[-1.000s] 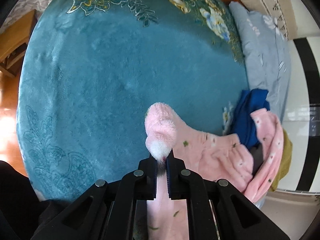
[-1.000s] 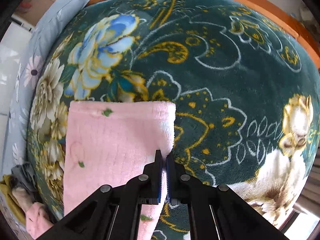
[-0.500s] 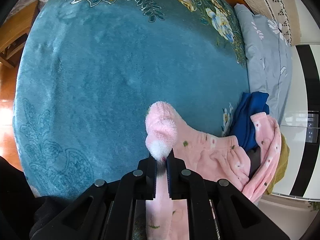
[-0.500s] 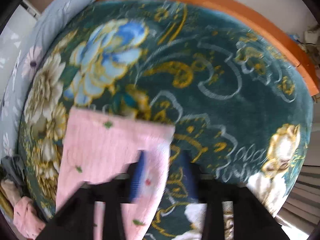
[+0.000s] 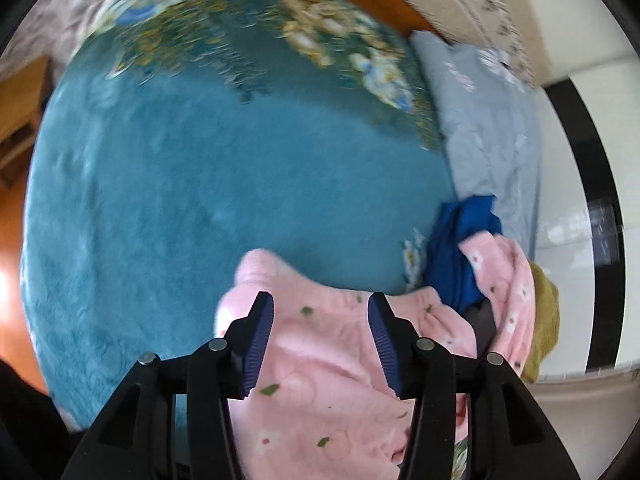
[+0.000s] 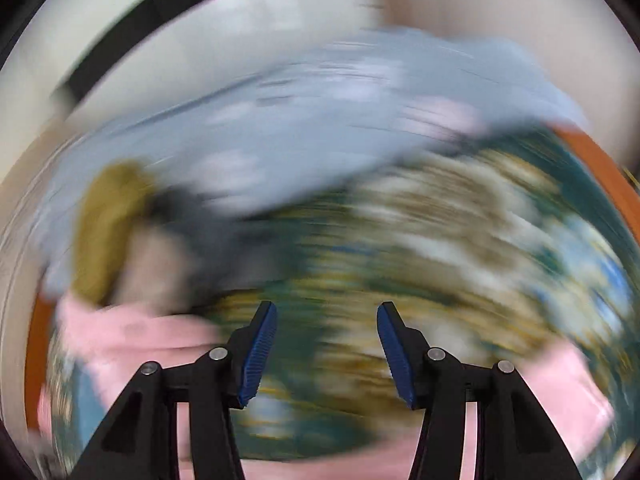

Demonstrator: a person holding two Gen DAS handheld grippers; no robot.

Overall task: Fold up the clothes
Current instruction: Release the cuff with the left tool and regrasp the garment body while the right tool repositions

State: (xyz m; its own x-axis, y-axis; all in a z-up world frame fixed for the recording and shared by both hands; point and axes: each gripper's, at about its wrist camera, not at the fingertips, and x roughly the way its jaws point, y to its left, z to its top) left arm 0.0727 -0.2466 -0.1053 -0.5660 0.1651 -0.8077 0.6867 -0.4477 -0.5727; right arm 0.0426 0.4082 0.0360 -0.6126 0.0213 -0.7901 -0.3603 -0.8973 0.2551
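Pink fleece (image 5: 320, 380) is lying on the teal blanket (image 5: 200, 184), beside a clothes pile (image 5: 480, 272). Both the left gripper (image 5: 320, 344) and the right gripper (image 6: 326, 354) are gaping, holding nothing. It is looking soft, light and floppy; pinching a hem corner seems best.

A bed carried everything, spread with a plush teal blanket (image 5: 224, 184) whose far border was worked in gold and blue flowers. A pink fleece garment (image 5: 320, 360) lay flat on its near part. At the right edge sat a heap: a blue garment (image 5: 460, 240), another pink flowered piece (image 5: 508, 280) and something mustard-coloured (image 5: 546, 320). A pale grey-blue quilt (image 5: 488, 120) ran along the blanket's right side.
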